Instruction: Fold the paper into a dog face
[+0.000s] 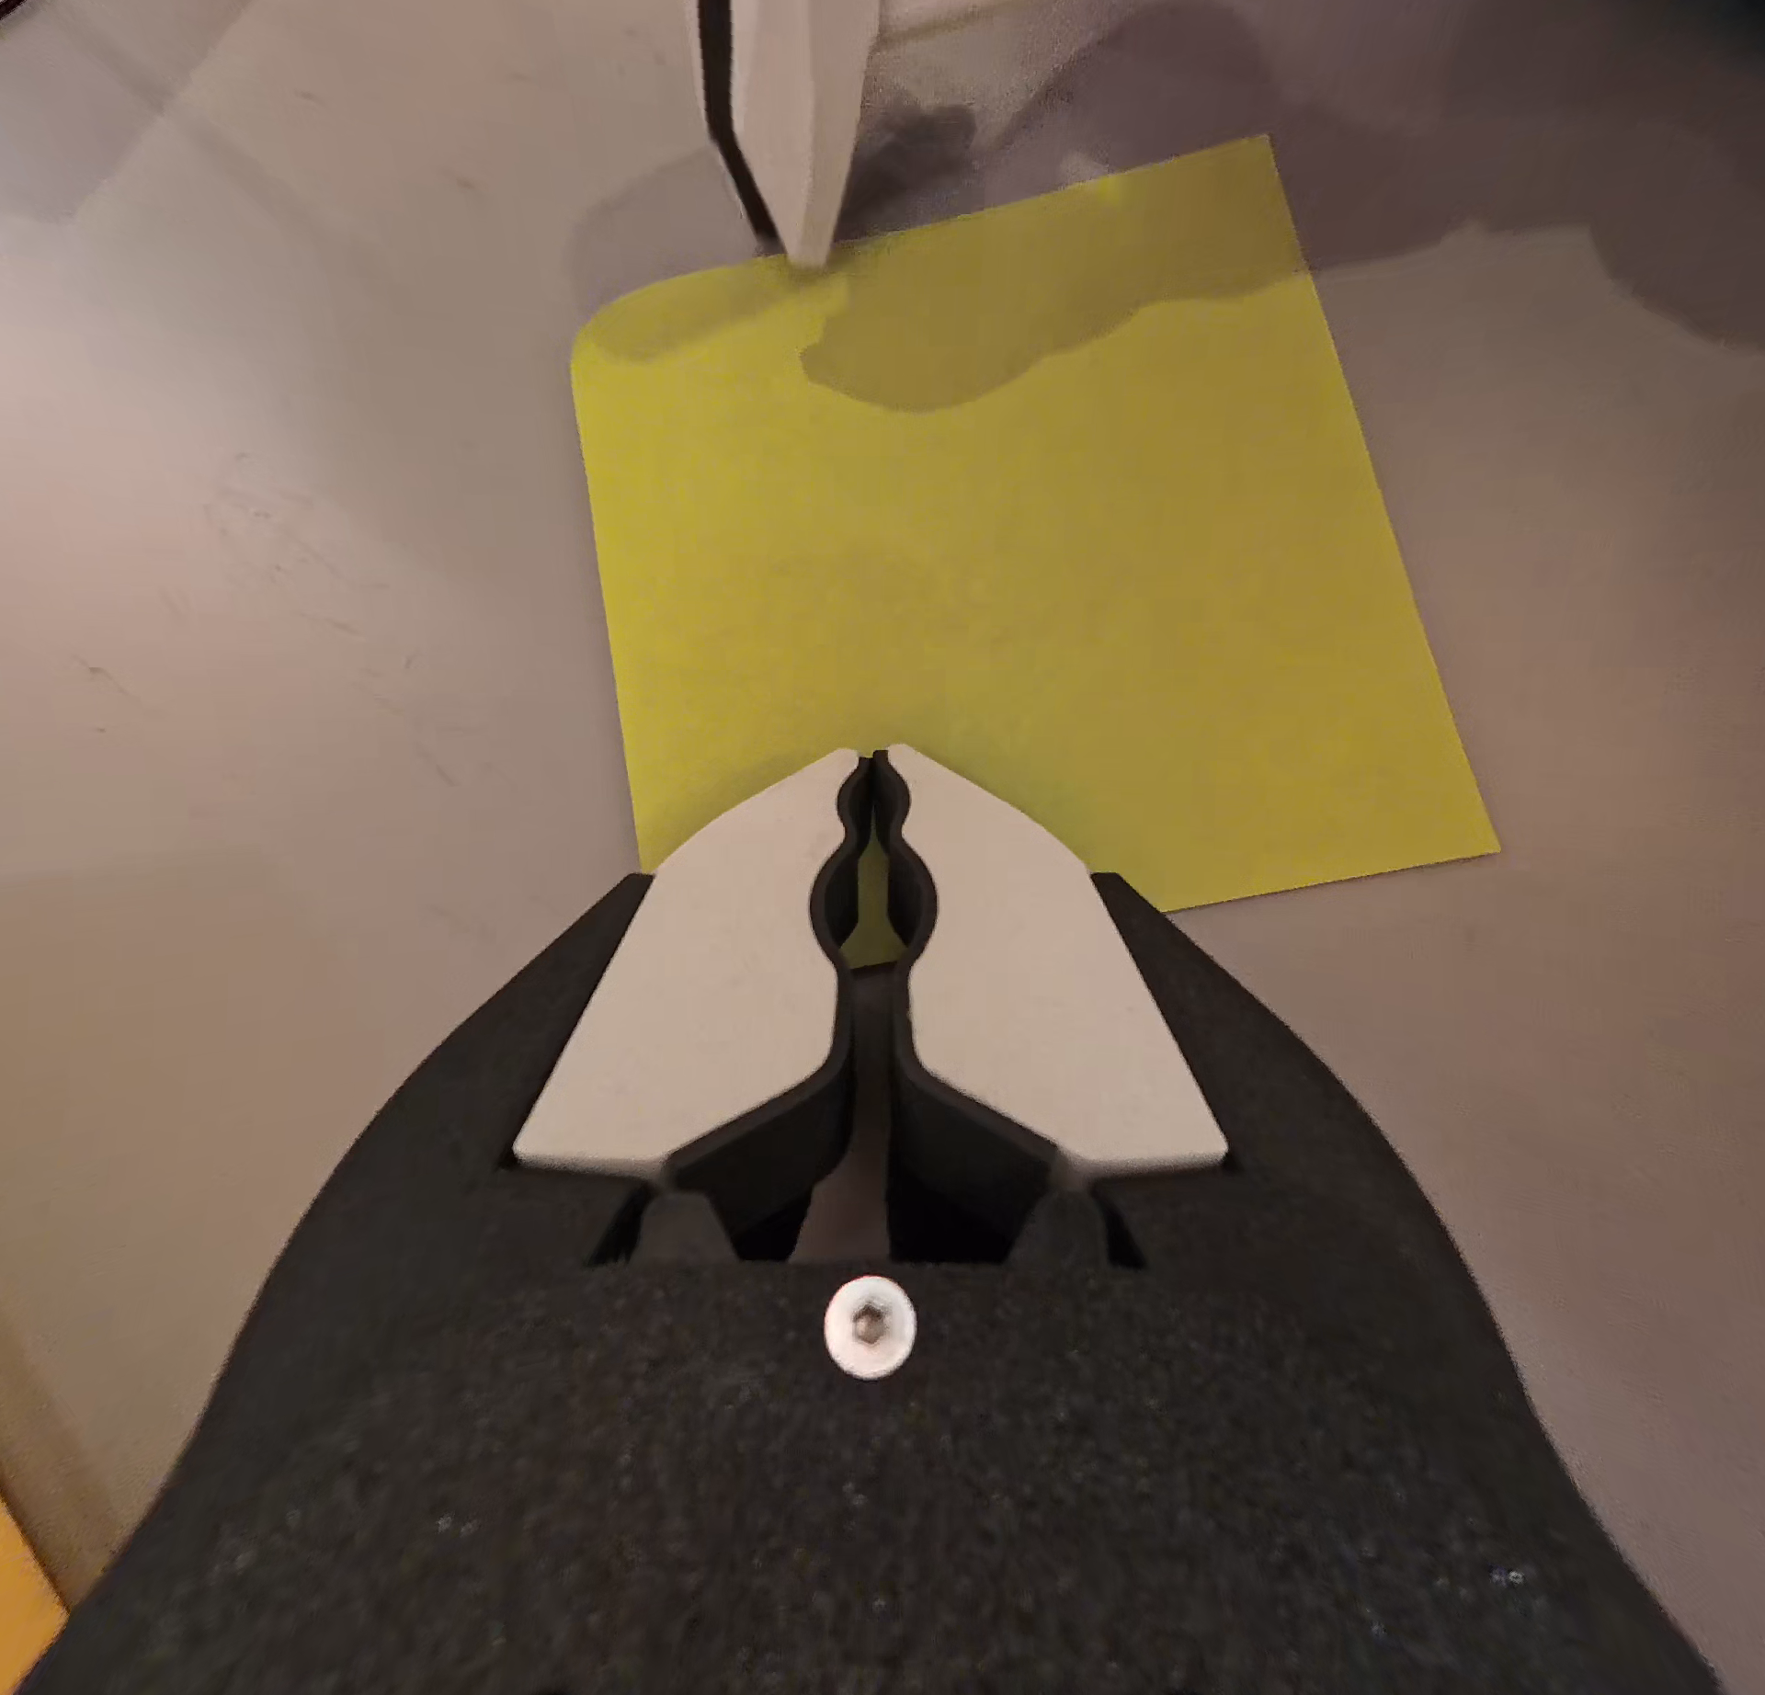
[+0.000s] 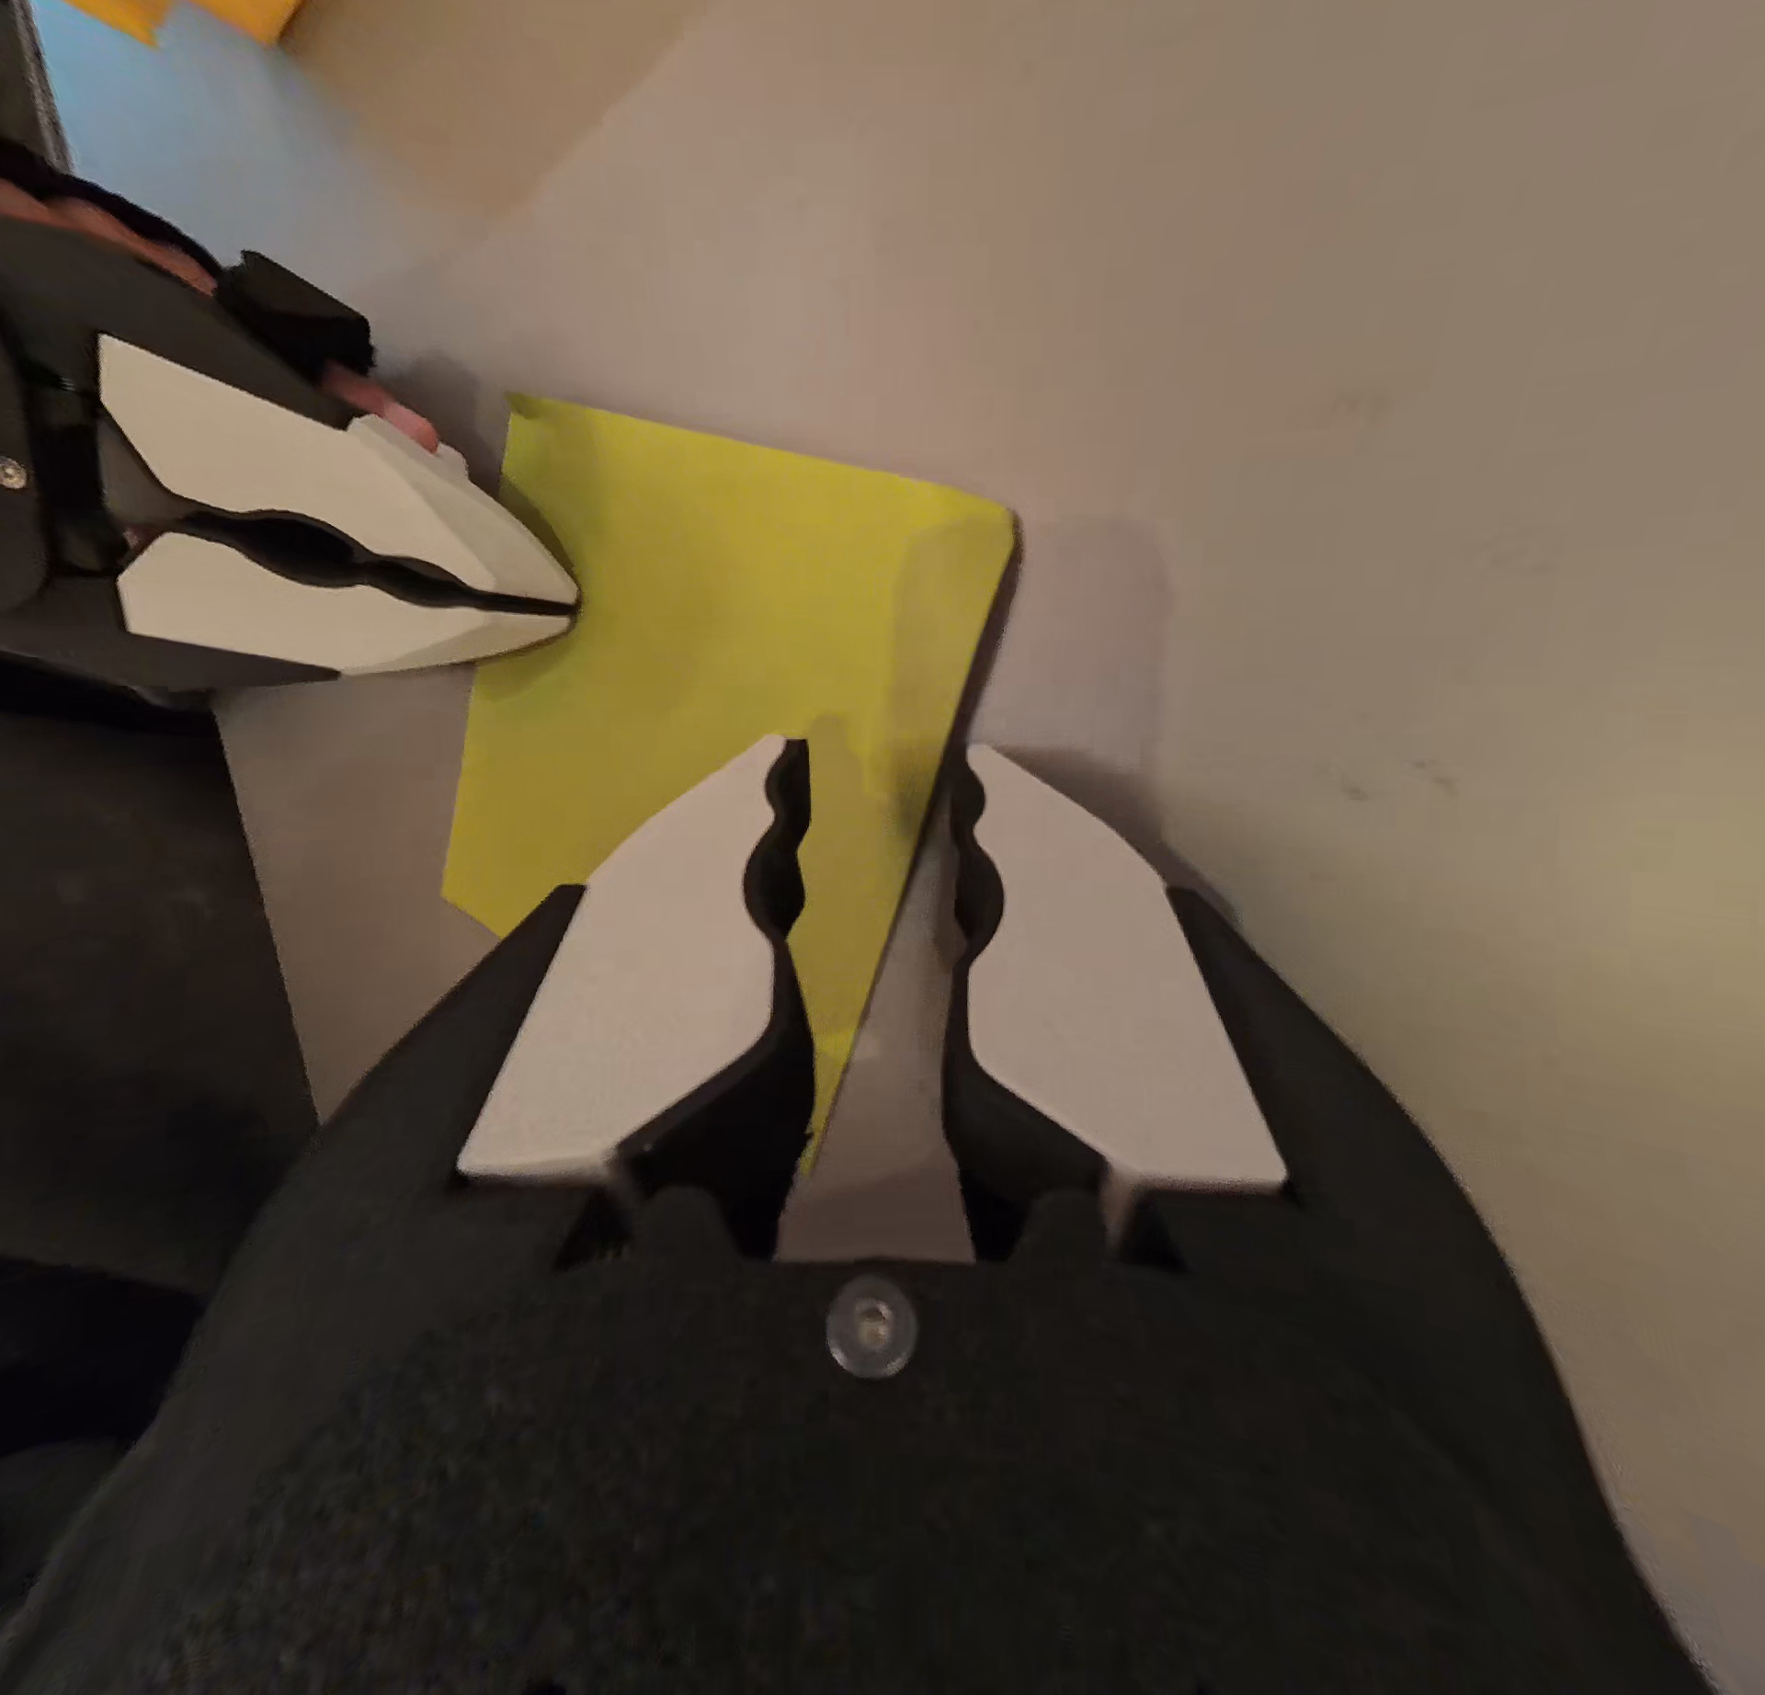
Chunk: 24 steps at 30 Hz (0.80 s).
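a yellow-green paper lies on the grey counter, a plain square sheet with no crease that shows; being square it has no clear long axis; in the left wrist view it sits turned a little, its sides slanting away to the upper left and its nearest corner pointing down to the right; most of it lies flat, but in the right wrist view the paper has its right-hand edge lifted off the counter, casting a narrow shadow beside it

the left hand-held gripper has its two white fingers pressed together at the tips, with only a thin dark line between them; its tips are over the near edge of the sheet, and a sliver of yellow shows through the rounded gap lower down between the fingers; whether they pinch the sheet or merely rest on it i cannot tell; in the right wrist view the same left hand-held gripper comes in from the left with its closed tip at the sheet's left edge

the right hand-held gripper stands open, its fingers apart on either side of the raised right-hand edge, one finger over the paper and the other over the bare counter; in the left wrist view the right hand-held gripper comes down from above with its tip at the far edge of the sheet, its shadow falling across the far part of the paper
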Each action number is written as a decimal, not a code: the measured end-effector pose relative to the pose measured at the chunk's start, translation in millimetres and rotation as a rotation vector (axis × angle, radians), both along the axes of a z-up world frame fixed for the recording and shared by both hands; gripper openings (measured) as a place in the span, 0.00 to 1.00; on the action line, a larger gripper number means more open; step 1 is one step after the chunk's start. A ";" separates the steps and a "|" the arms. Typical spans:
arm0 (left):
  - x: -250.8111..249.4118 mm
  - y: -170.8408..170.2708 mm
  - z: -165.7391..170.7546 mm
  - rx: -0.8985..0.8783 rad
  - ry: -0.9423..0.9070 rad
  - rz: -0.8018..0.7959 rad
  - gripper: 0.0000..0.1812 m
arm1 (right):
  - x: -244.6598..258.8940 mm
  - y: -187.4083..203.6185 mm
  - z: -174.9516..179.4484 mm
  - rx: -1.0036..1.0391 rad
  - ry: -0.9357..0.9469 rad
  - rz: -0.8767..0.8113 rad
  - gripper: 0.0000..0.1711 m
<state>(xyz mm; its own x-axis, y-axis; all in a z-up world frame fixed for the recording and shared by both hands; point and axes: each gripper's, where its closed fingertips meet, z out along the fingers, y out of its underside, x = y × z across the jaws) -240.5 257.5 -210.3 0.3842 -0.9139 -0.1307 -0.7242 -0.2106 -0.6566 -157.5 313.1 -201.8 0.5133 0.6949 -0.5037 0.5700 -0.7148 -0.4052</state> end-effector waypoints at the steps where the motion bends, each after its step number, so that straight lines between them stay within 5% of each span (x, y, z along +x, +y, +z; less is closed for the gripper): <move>1: 0.2 -0.1 0.0 -0.003 -0.002 -0.001 0.00 | -5.3 0.3 0.4 0.000 0.025 -0.005 0.16; 12: 0.4 -2.7 -0.1 -0.002 -0.002 -0.020 0.00 | -44.2 10.1 31.5 -0.183 0.387 -0.015 0.16; 24: -0.8 -11.2 -0.1 0.033 0.022 -0.085 0.00 | -34.5 28.4 8.2 -0.070 0.186 0.071 0.24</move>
<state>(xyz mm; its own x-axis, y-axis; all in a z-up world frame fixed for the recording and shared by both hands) -241.4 246.3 -210.5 0.3019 -0.9383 -0.1688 -0.7527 -0.1260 -0.6462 -192.1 341.5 -193.6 0.3583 0.6860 -0.6332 0.5399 -0.7056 -0.4590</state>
